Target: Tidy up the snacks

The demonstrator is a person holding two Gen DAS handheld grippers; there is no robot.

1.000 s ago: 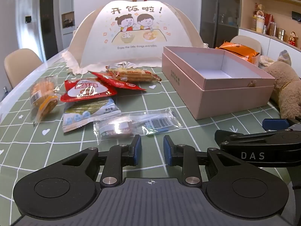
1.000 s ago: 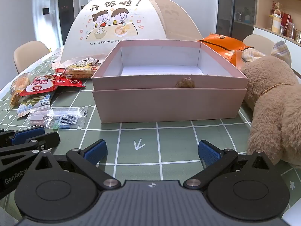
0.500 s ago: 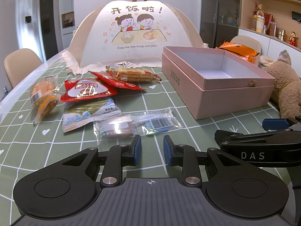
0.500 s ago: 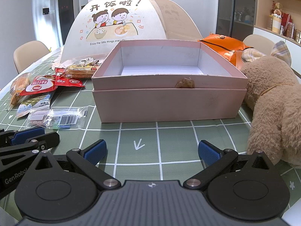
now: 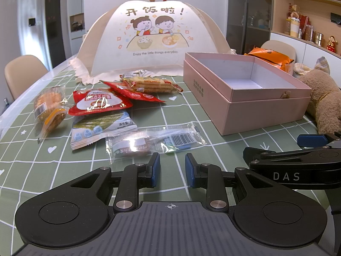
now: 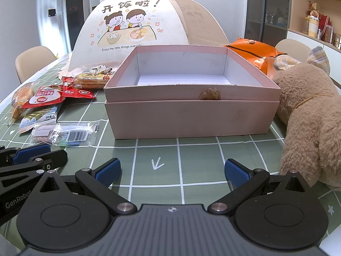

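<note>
Several snack packets lie on the green checked tablecloth left of an open, empty pink box [image 5: 262, 106]. Nearest is a clear packet with a barcode [image 5: 153, 140], then a pale blue packet [image 5: 100, 128], a red packet [image 5: 98, 103], a biscuit pack [image 5: 151, 85] and a bun in clear wrap [image 5: 49, 108]. My left gripper [image 5: 170, 168] hovers just short of the clear packet, jaws a narrow gap apart, empty. My right gripper [image 6: 172, 170] is wide open and empty in front of the pink box [image 6: 191, 115]. The clear packet also shows in the right wrist view [image 6: 64, 135].
A domed food cover [image 5: 153, 40] stands at the back. A brown plush toy [image 6: 313, 123] lies right of the box, an orange bag [image 6: 253, 51] behind it. Chairs stand around the table. The right gripper's side shows in the left wrist view [image 5: 298, 162].
</note>
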